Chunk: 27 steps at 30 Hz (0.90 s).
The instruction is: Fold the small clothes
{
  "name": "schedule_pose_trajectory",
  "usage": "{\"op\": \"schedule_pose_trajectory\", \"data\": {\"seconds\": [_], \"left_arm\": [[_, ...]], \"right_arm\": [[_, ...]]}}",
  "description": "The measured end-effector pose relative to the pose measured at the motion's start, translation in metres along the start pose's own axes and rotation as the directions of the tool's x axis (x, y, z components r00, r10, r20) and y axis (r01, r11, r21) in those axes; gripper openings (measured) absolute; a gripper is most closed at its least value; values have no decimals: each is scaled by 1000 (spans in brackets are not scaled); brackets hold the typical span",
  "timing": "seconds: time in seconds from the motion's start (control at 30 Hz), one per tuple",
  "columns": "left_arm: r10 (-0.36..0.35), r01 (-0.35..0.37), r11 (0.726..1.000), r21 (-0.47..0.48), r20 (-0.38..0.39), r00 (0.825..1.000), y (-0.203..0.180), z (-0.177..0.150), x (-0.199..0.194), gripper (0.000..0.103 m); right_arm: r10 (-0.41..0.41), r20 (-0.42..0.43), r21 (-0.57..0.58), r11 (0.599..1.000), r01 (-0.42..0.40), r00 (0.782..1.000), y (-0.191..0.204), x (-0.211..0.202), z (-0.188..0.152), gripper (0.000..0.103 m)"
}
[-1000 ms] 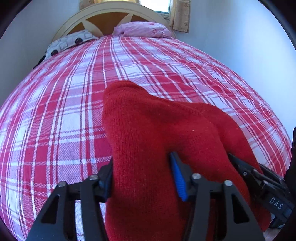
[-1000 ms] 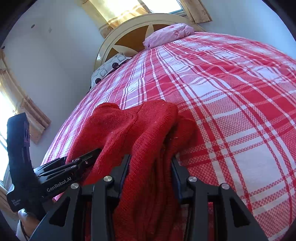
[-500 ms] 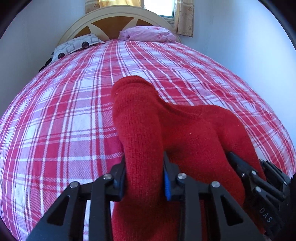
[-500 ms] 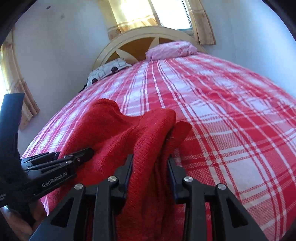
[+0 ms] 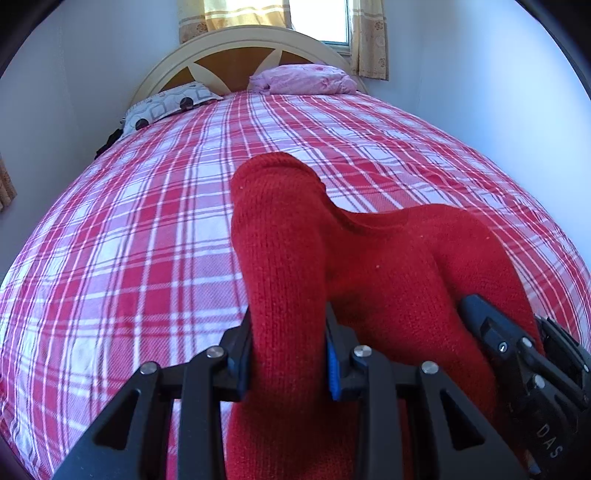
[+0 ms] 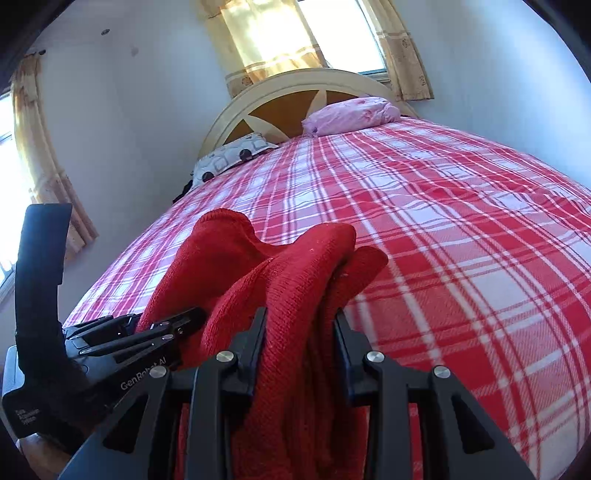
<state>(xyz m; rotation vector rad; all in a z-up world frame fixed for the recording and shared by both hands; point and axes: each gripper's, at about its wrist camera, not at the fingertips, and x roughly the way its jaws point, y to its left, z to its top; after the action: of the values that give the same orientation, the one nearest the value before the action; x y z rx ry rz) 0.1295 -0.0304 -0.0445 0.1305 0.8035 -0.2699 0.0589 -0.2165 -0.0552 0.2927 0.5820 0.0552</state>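
Observation:
A red knitted garment [image 5: 369, 258] is held up over the near end of a red-and-white plaid bed [image 5: 129, 240]. My left gripper [image 5: 288, 354] is shut on one bunched edge of it, which stands up in a hump. My right gripper [image 6: 301, 350] is shut on another bunched edge of the same garment [image 6: 280, 288]. The two grippers are close side by side: the right one shows at the lower right of the left wrist view [image 5: 517, 350], the left one at the lower left of the right wrist view [image 6: 140, 332]. The garment's lower part is hidden.
A pink pillow [image 5: 306, 77] and a grey patterned pillow [image 5: 166, 107] lie at the far headboard [image 5: 236, 51]. Walls stand close on the left and right. Curtained windows [image 6: 295, 33] are behind the headboard and at the left.
My left gripper has closed from open onto the garment's edge. Both grippers have risen and tilted up with the garment, so more of the headboard and window shows.

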Motion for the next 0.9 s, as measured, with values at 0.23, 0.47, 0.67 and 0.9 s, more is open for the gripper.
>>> {"op": "schedule_pose_trajectory", "data": {"seconds": [0.23, 0.47, 0.67, 0.9], "left_arm": [[23, -23, 999, -27, 13, 1000, 24, -8, -16, 32], [48, -46, 993, -105, 14, 999, 65, -15, -25, 32], [80, -76, 981, -179, 15, 997, 106, -20, -34, 32], [149, -136, 958, -253, 31, 988, 166, -22, -50, 32]], "right_arm": [[76, -18, -7, 997, -76, 997, 32, -3, -1, 34], [137, -38, -71, 988, -140, 990, 78, 2, -1, 34], [213, -89, -93, 971, -221, 973, 122, 18, 4, 34], [329, -127, -129, 930, -344, 936, 188, 39, 12, 33]]}}
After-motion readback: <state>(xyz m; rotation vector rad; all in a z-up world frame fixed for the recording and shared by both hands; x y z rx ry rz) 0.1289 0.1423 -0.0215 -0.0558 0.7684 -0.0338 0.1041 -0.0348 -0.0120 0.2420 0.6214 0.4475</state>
